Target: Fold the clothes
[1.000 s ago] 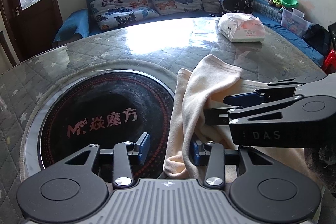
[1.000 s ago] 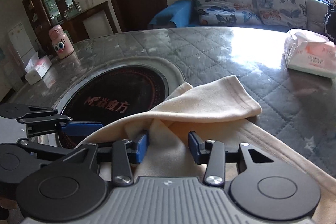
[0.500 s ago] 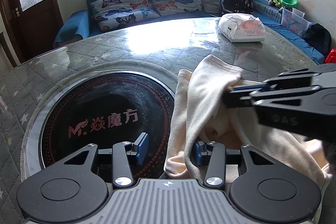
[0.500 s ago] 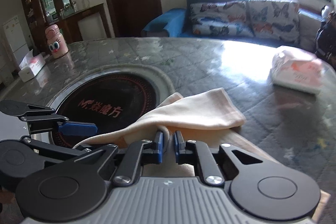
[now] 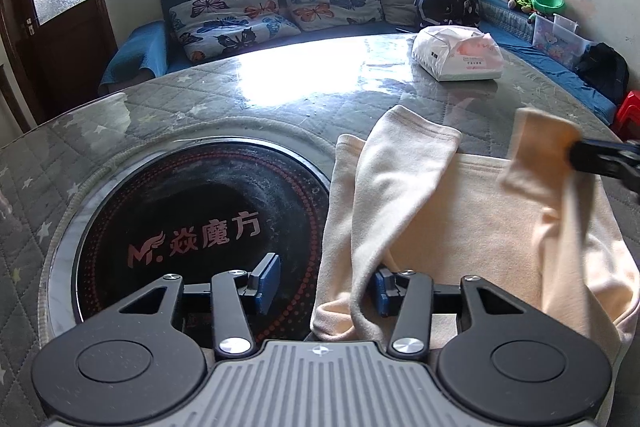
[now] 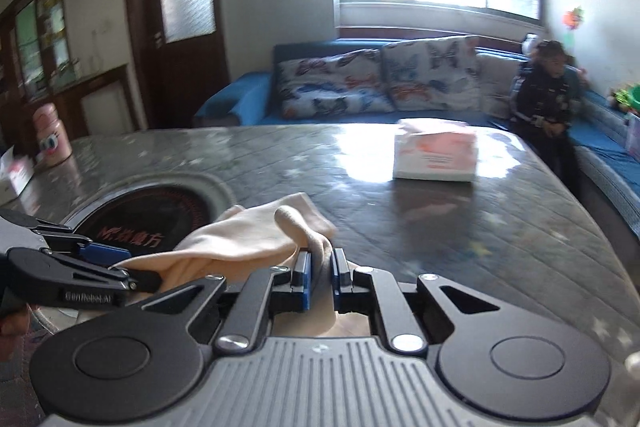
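1. Right gripper (image 6: 319, 277): clenched on a fold of the cream garment (image 5: 460, 227); cloth bunches up between the blue pads (image 6: 302, 281) and pokes out above them. The pinched strip hangs lifted off the rest of the garment; the left wrist view shows it at far right.
2. Left gripper (image 5: 320, 285): released, pads well apart. Near edge of the garment's left fold lies between the fingers, close to the right pad (image 5: 382, 291); can't tell if it touches. Left pad (image 5: 268, 277) is clear of cloth, over the black induction plate (image 5: 192, 227).
3. Garment lies flat on the quilted table (image 5: 280, 99) ahead and right of the left gripper. A folded sleeve runs away from it on the left side; its cuff end points to the far edge.
4. Garment's left edge overlaps the rim of the induction plate.
5. Open room: bare table ahead of both grippers as far as the tissue pack (image 6: 434, 157), well beyond the cloth.
6. Ahead-right of the right gripper, table surface is free out to its curved edge.
7. Pink bottle (image 6: 50, 137) at far left, well apart from everything.
8. Person seated on the sofa (image 5: 280, 11) past the table's far edge.
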